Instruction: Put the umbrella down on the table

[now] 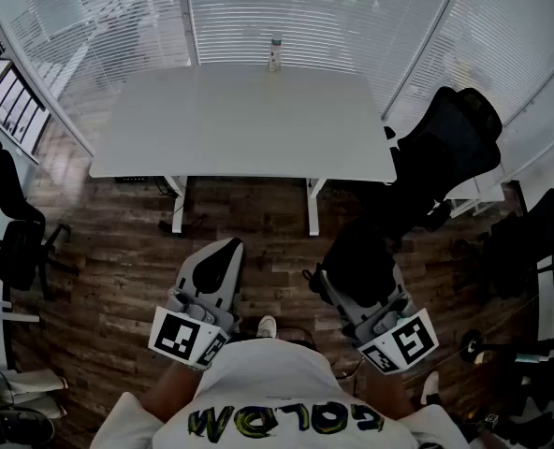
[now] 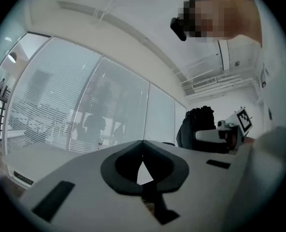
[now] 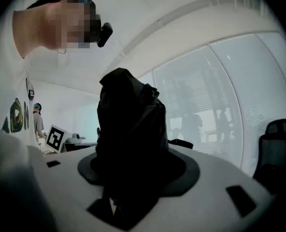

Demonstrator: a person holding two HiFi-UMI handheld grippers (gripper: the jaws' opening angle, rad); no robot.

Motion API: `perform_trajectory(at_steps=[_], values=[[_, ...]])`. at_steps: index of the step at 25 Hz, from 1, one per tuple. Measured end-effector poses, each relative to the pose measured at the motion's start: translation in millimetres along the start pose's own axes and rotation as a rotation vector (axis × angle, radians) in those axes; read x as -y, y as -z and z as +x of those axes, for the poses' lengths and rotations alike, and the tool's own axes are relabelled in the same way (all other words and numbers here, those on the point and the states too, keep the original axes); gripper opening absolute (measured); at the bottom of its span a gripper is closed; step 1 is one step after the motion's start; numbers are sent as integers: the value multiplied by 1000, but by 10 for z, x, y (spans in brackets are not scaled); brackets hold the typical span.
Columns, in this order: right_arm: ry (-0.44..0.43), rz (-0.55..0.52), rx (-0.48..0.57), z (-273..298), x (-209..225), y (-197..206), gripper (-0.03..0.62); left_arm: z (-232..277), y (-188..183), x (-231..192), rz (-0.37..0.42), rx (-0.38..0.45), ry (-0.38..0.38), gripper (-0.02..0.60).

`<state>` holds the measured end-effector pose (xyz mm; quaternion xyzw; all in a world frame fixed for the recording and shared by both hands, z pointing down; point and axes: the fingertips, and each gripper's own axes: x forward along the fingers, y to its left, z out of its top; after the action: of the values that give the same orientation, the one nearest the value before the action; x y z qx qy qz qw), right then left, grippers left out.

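My right gripper point(image 1: 350, 267) is shut on a folded black umbrella point(image 1: 363, 255), held close to my body above the wooden floor. In the right gripper view the umbrella point(image 3: 128, 129) stands up between the jaws and hides their tips. The left gripper view shows the same umbrella point(image 2: 198, 127) off to the right. My left gripper point(image 1: 219, 262) is beside it at the left, shut, with its jaw tips meeting and nothing between them point(image 2: 142, 142). The white table point(image 1: 240, 120) stands ahead of both grippers, some way off.
A small bottle point(image 1: 275, 52) stands at the table's far edge. A black office chair point(image 1: 450, 152) sits at the table's right corner, and another chair point(image 1: 10, 218) stands at the left. Glass walls with blinds enclose the room. More dark gear lies at the far right.
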<state>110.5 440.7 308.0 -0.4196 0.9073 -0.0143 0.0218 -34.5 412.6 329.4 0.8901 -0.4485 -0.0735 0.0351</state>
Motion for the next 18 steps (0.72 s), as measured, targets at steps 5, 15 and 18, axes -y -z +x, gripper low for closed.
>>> perform_trajectory(at_steps=[5,15,18], values=[[-8,15,-2,-57,63,44,250,3,66,56,-7,-16,-8,11],[-38,36,0,122,128,28,250,81,92,-100,-15,-37,-32,11],[-34,34,-7,274,152,36,252,140,81,-221,-18,-35,-26,11]])
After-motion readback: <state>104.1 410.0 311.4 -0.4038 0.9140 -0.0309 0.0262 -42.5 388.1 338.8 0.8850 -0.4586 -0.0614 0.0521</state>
